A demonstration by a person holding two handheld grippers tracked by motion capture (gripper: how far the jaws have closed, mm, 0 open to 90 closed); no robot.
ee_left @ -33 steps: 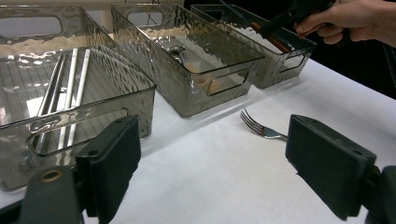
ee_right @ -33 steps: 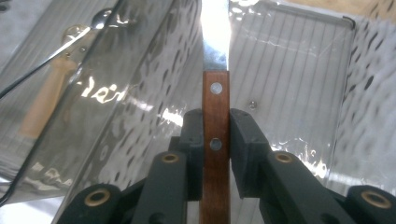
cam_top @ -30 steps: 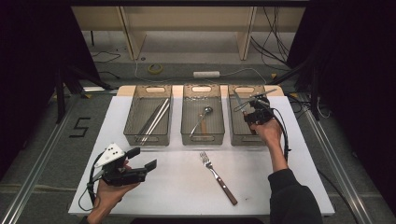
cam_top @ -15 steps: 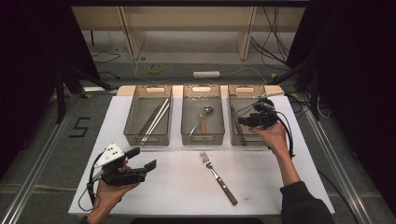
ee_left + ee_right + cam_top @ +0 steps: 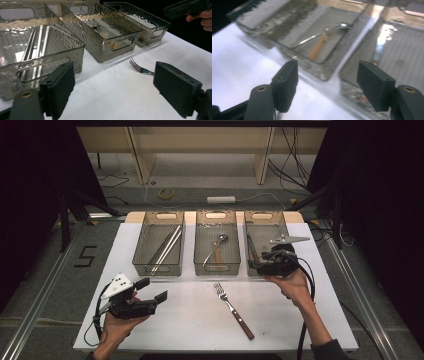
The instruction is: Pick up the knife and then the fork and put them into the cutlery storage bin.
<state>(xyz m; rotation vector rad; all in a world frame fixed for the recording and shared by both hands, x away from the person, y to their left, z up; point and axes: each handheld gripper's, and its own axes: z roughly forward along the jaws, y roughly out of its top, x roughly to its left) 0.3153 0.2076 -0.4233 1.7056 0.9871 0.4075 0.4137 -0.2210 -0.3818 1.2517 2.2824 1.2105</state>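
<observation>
A fork [image 5: 232, 309] with a dark wooden handle lies on the white table, tines pointing away; its tines [image 5: 140, 68] show between my left jaws. My left gripper [image 5: 152, 290] is held low at the front left, open and empty [image 5: 117, 87]. My right gripper [image 5: 257, 264] hovers at the near end of the right bin [image 5: 265, 215], pointing left, open and empty [image 5: 330, 83]. Ahead of it I see the spoon [image 5: 322, 40] in the middle bin and a knife [image 5: 377, 52] in the right bin.
Three clear smoky bins stand in a row at the back: the left bin [image 5: 141, 245] holds metal chopsticks [image 5: 165, 247], the middle bin [image 5: 200, 245] holds a spoon [image 5: 216, 246]. The white table [image 5: 190, 325] ends close behind my hands.
My right gripper has drawn back from above the right bin to its near end and turned to the left. The left gripper and the fork have stayed put.
</observation>
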